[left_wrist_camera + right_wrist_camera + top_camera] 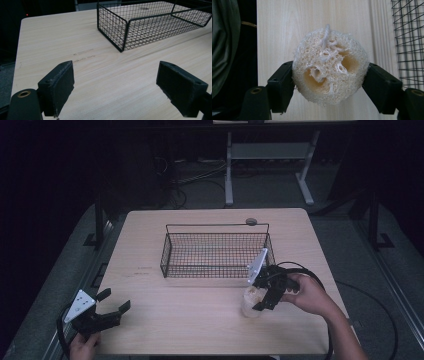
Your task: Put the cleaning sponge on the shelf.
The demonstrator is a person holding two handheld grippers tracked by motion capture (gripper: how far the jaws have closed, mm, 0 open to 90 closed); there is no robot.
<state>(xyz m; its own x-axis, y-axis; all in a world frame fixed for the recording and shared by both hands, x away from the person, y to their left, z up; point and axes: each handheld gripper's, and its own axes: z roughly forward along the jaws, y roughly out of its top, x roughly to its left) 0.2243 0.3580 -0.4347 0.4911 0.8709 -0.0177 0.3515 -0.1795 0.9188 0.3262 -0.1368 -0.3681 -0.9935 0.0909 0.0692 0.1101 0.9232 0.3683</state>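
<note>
Waiting at the table's near-left corner, the left gripper [116, 307] stands wide and empty; rightward, just before the wire basket [216, 251], the right gripper [329, 82] clamps the loofah sponge [329, 66], apparently gripped for lifting into it next.

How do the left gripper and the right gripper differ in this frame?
The left gripper has its jaws spread wide with nothing between them; the right gripper is clamped on a pale loofah sponge. The left gripper sits at the table's near left corner; the right gripper is just in front of the wire basket. Both have black jaws.
</note>
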